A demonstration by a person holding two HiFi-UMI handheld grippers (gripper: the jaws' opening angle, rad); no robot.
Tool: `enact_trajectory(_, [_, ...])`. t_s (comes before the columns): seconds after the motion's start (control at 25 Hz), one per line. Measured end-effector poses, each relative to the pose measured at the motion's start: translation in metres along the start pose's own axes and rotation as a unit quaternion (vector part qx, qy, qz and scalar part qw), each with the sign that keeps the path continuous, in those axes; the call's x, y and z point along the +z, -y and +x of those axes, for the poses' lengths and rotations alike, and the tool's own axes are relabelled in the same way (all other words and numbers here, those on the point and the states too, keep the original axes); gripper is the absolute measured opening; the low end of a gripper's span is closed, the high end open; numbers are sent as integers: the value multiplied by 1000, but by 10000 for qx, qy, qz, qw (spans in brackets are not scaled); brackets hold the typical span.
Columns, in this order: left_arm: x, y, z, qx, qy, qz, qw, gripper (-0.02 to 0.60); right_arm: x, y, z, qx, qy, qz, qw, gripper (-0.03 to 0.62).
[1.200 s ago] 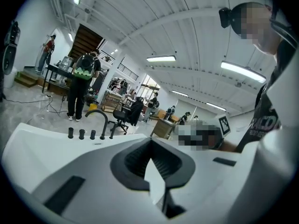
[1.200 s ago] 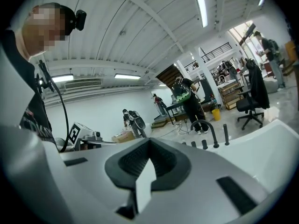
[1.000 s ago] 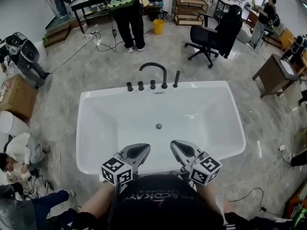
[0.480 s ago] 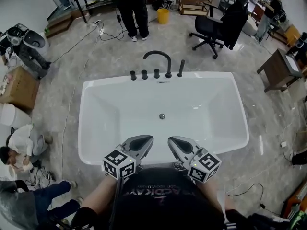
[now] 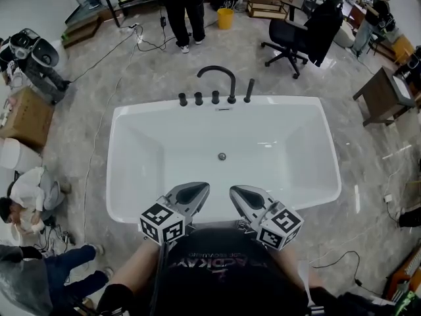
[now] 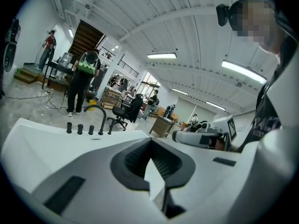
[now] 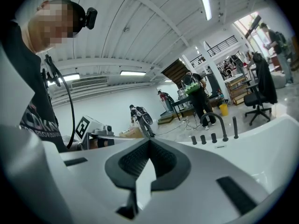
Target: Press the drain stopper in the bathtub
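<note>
The drain stopper [image 5: 222, 156] sits small and round on the white floor of the bathtub [image 5: 131, 120], about midway across and a little toward the far wall, below the black faucet [image 5: 217, 78] and its row of black knobs on the far rim. Nothing touches it, so pressing has not begun; I judge this to be the approach step. The left gripper [image 5: 189, 194] and right gripper [image 5: 245, 196] hover side by side over the near rim, well apart from the stopper, both pointing toward the far side. Each gripper's own view shows its jaws pressed together at the tips with nothing between them. The next move likely calls for one gripper, jaws kept closed, to reach forward and down into the basin, settle its tip squarely over the stopper and push straight down.
</note>
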State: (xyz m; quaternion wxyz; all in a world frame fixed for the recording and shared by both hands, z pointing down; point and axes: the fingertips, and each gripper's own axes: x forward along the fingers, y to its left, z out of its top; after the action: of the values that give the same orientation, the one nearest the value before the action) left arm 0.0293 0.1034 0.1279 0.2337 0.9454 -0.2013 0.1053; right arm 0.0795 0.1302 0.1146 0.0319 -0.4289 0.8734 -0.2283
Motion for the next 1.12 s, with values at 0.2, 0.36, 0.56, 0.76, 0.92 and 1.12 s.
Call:
enact_trajectory(0.2, [3,4,1,-47,-22,-3,10000,6,2,-1,-2,-23,15,32,10000,11])
enact_trajectory(0.36, [-1,8,2,-87,-77,6,9999,6,0,-1,-6,-51,45,89,9999,11])
enact_trajectory(0.56, [-1,8,0,-87,-79,6,9999,6,-1,-3,-5,-40,50,103,9999,11])
enact_trajectory(0.76, [-4,12,-1,-90,-80,10,9999,6,-3,-5,-8,-21,45,111,9999,11])
enact_trajectory(0.92, [-3,12,-2,-77,-60,2,10000,6,-4,-6,-8,-18,34,111,9999,11])
enact_trajectory(1.12, [-4,14,-3,-74,-55,20,10000,6,-3,-8,-9,7,37,86,10000,11])
